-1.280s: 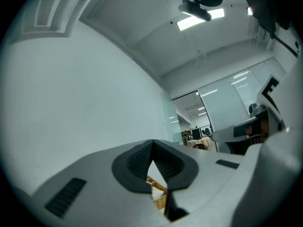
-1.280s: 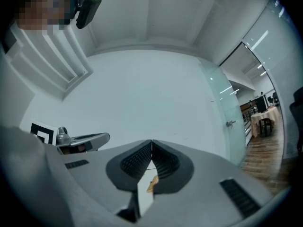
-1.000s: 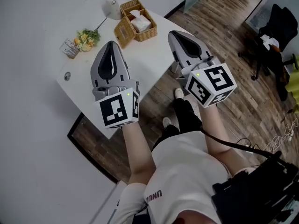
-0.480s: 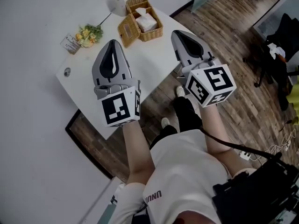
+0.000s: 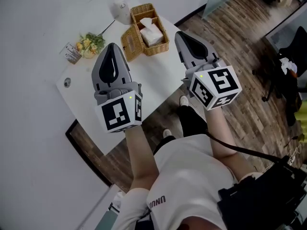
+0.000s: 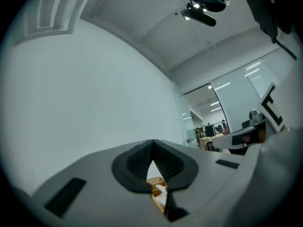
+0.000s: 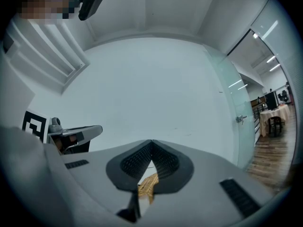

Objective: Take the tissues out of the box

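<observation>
Nearer the wicker box (image 5: 162, 43) now, left gripper (image 5: 112, 48) and right gripper (image 5: 182, 37) are both closed, empty; open one before pinching the top tissue (image 5: 149, 27).

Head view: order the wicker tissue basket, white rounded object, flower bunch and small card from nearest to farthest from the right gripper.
From the right gripper:
1. Wicker tissue basket, just to its left.
2. White rounded object, at the table's far edge.
3. Flower bunch, further left on the table.
4. Small card, leftmost.
</observation>
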Tool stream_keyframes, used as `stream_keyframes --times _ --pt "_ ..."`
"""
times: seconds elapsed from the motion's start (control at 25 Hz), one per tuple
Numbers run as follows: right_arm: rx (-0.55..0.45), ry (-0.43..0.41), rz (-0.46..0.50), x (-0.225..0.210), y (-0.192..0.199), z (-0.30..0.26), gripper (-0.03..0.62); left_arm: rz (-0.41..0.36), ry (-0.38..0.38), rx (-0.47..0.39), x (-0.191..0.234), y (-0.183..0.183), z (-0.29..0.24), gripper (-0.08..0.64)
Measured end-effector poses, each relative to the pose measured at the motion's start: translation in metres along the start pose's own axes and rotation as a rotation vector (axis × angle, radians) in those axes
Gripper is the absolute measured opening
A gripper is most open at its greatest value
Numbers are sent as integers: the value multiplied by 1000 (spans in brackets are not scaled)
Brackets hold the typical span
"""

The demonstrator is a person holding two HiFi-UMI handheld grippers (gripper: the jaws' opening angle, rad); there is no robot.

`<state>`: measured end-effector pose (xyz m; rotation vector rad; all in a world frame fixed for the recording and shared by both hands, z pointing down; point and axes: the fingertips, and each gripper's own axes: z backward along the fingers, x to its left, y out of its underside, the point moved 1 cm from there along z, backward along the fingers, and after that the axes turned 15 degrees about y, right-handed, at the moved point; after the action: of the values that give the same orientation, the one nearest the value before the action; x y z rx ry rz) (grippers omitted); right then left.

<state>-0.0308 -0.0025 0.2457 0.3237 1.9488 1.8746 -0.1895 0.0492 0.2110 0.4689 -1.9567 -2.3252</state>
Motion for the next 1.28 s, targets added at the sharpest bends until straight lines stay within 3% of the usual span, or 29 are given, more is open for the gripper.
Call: stream_keyframes --times 0.52,1.0,1.28 --pt "36 -148 -1 -34 -1 -92 20 -28 -95 42 15 18 -70 12" --pt "45 -277 7 -50 -7 -123 20 -42 -208 86 10 26 -97 12" --pt "50 -298 -9 -60 -3 -124 20 -25 -183 134 -3 42 -104 12"
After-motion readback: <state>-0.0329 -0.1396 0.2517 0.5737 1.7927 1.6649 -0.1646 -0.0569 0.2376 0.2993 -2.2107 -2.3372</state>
